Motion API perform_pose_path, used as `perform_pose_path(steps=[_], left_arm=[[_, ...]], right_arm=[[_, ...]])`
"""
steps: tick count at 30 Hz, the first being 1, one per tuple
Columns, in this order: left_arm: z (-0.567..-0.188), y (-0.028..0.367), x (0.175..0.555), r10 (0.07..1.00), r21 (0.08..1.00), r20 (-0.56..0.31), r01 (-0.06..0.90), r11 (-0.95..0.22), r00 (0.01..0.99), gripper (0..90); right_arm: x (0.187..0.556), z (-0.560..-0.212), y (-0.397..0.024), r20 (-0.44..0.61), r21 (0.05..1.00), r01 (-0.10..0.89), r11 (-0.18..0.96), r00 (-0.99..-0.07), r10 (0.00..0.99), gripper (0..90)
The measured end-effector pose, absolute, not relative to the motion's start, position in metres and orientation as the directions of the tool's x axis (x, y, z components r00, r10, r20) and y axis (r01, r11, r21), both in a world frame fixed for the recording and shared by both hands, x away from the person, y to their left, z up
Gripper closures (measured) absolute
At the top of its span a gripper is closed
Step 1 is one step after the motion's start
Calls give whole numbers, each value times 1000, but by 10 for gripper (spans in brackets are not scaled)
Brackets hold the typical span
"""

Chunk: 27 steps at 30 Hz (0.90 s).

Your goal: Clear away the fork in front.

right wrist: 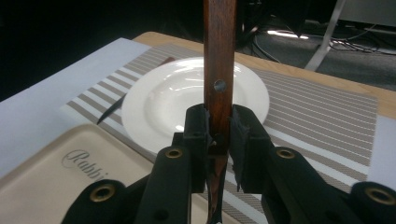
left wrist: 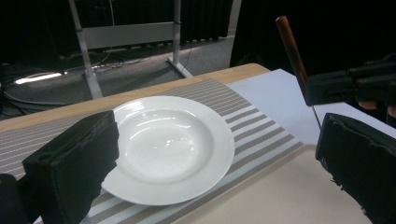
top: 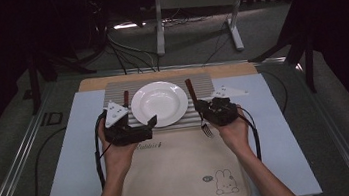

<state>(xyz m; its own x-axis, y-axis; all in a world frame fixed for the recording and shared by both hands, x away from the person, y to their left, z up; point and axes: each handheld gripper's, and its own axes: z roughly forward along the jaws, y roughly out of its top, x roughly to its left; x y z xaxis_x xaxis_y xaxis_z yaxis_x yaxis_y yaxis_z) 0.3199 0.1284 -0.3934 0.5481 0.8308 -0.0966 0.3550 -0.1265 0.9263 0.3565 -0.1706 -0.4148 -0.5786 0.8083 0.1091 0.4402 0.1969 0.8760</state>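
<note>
Right gripper view shows my right gripper (right wrist: pixel 218 135) pinching the fork (right wrist: pixel 218 70) by its wooden handle, pads pressed on both flat faces just below the rivet; the handle rises upright beyond the jaws and the metal neck drops away beneath them. High view confirms it: the fork (top: pixel 198 106) hangs tines-down over the far right corner of the cream tray (top: pixel 182 177), just right of the white plate (top: pixel 159 103); the plate rests on the striped mat (top: pixel 200 80).

Handling, as I judge it: the fork is light and stiff; the varnished wood looks smooth, so it could swivel between the pads if I swing it quickly; a hold across the flat sides near the rivet, as now, seems soundest, since the thin metal neck would offer little purchase. Nothing fragile in the fork itself; the plate is the breakable item, so the tines should be set down gently beside it.

My left gripper (top: pixel 138 128) stands spread and holds nothing, near the plate's near-left rim; a knife (right wrist: pixel 122 100) lies on the mat at the plate's left.
</note>
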Motion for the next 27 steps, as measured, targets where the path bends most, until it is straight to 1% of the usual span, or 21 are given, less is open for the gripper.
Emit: perform_pose_path(steps=[4, 12, 16, 23, 27], left_arm=[[-390, 120, 326, 824, 923, -102, 363, -132, 557, 1], [-387, 103, 335, 822, 919, -109, 372, -131, 559, 39], [-386, 94, 338, 818, 920, -122, 374, -120, 562, 81], [-385, 82, 342, 796, 922, -144, 371, -108, 588, 112], [-385, 75, 343, 781, 923, -156, 370, -102, 604, 157]], right_arm=[[352, -415, -164, 111, 878, 435, 202, -594, 797, 776], [345, -415, -156, 106, 883, 419, 210, -616, 781, 776], [342, -414, -152, 105, 886, 412, 214, -626, 773, 776], [337, -412, -146, 99, 893, 395, 216, -639, 763, 776], [334, -411, -144, 101, 894, 391, 218, -651, 753, 776]])
